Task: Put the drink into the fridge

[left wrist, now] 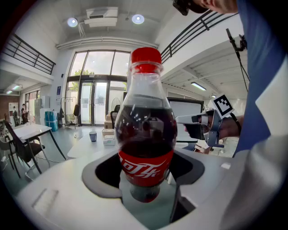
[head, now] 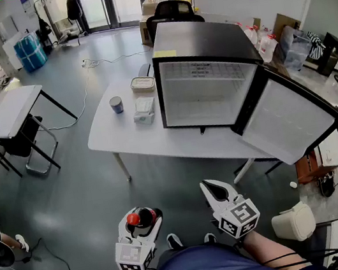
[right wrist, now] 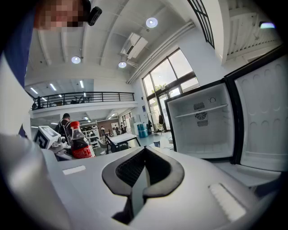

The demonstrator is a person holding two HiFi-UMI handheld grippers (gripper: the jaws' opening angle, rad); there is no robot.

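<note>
The drink is a cola bottle (left wrist: 146, 134) with a red cap and a red label. It stands upright between the jaws of my left gripper (left wrist: 145, 170), which is shut on its lower body. In the head view the left gripper (head: 143, 218) is low and close to my body, well short of the table. The bottle's cap (head: 133, 219) shows above it. My right gripper (head: 212, 187) is alongside, shut and empty. The black fridge (head: 204, 41) stands on the white table (head: 124, 139). Its door (head: 286, 120) is swung open to the right and the white inside (right wrist: 202, 121) is bare.
A blue cup (head: 116, 105), a lidded container (head: 142, 84) and a white pack (head: 144, 111) sit on the table left of the fridge. Another table (head: 9, 111) with a chair stands far left. A white bin (head: 293, 222) is on the floor at my right.
</note>
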